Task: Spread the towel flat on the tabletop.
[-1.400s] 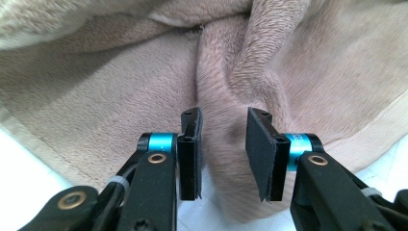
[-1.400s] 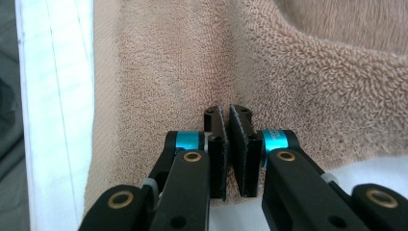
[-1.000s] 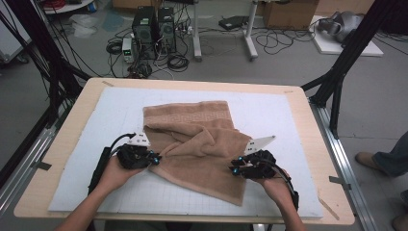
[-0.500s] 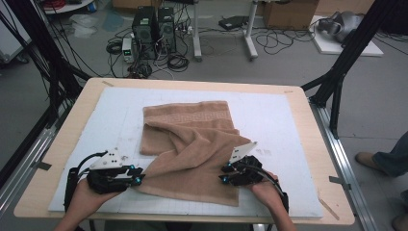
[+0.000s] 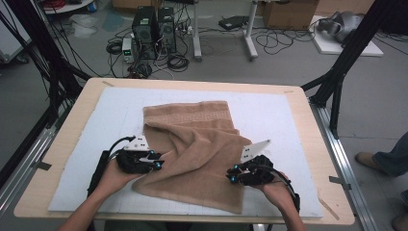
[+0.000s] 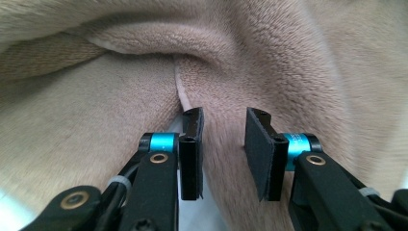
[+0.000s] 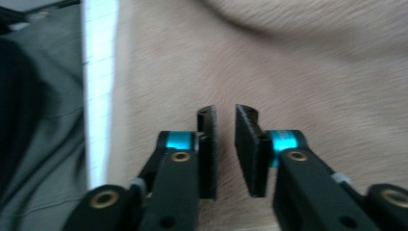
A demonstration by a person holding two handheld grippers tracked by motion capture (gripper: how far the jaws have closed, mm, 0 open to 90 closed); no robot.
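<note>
two hand-held grippers at a rumpled brown towel on the counter
the left hand-held gripper has just been opening at the towel's left edge, nothing pressed between its pads; the right hand-held gripper stands slightly open over the towel's right side, gripping nothing

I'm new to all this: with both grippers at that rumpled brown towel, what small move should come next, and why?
Probably close the left gripper on the towel edge. Its jaws have just been opening and stand apart with a fold of cloth lying between them, unpinched. The right gripper is also open.
</note>
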